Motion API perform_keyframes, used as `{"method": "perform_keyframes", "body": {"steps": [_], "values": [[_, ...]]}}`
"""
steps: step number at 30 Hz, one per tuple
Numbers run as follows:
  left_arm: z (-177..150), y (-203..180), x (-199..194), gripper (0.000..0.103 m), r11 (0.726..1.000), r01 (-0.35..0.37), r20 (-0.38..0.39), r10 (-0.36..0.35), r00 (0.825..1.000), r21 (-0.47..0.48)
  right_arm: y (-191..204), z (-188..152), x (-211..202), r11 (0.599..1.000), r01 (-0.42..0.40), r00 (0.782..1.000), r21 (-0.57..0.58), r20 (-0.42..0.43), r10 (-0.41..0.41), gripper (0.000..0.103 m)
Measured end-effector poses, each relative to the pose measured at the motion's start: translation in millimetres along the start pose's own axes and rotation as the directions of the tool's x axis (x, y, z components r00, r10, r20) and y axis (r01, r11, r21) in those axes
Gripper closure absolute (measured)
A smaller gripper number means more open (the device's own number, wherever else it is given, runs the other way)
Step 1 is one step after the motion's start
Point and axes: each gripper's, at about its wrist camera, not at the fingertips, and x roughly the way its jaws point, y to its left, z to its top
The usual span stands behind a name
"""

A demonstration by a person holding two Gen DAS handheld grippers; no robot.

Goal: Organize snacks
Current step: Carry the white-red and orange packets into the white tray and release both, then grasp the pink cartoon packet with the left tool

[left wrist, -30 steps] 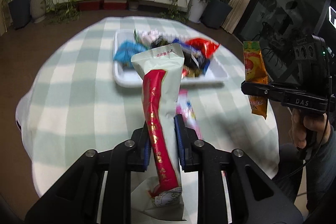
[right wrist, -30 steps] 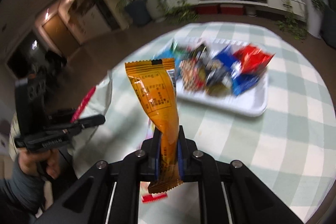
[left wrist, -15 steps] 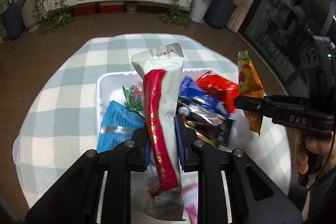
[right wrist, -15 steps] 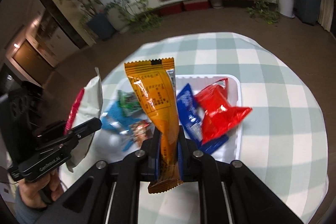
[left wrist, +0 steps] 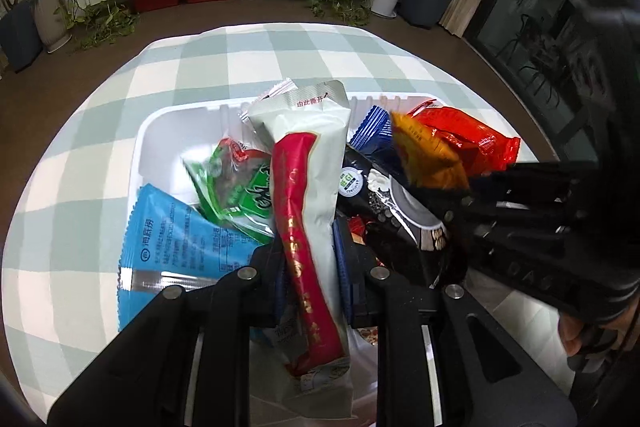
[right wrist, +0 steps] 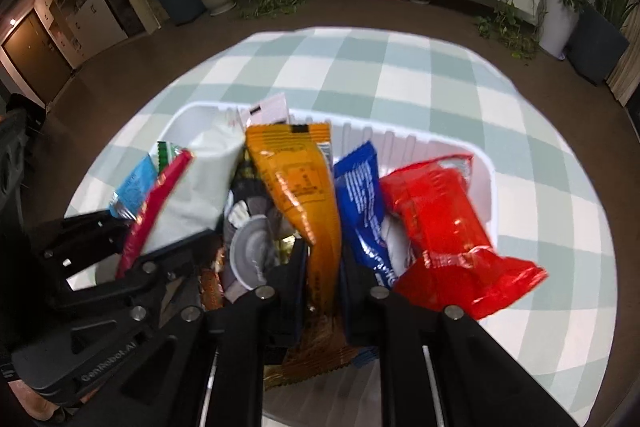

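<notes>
Both grippers now hang low over the white tray [left wrist: 160, 131], no longer back over the worktop. The white-and-red packet [left wrist: 308, 163] and the orange packet [right wrist: 300, 187] sit just above the piled snacks.

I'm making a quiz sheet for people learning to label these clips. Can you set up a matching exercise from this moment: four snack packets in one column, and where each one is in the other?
Things:
1. white packet with a red stripe
2. orange packet
3. red packet
4. light blue packet

Places:
A. lying at the right end of the white tray
B. clamped in the right gripper
C. lying at the left end of the tray
D. clamped in the left gripper

Pairs: 1-D, 2-B, 3-A, 4-C
</notes>
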Motion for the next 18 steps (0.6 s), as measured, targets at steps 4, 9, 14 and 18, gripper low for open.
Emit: {"method": "perform_keyframes", "body": {"steps": [4, 9, 14, 18], "values": [[-1, 2, 9, 0.083, 1.000, -0.009, 0.001, 0.009, 1.000, 0.003, -1, -5, 8, 1.000, -0.011, 1.000, 0.017, -0.012, 0.011, 0.088], [-1, 1, 9, 0.083, 1.000, -0.019, 0.007, 0.018, 1.000, 0.011, -1, -6, 2, 1.000, -0.008, 1.000, 0.017, 0.008, 0.008, 0.086], [-4, 0, 3, 0.081, 1.000, -0.016, 0.008, 0.016, 1.000, 0.010, 2, -6, -6, 1.000, 0.006, 1.000, 0.013, 0.026, -0.006, 0.081], [-6, -4, -3, 0.075, 1.000, -0.016, 0.010, 0.016, 1.000, 0.014, 5, -7, -13, 1.000, 0.024, 0.999, 0.004, 0.045, -0.024, 0.075]]}}
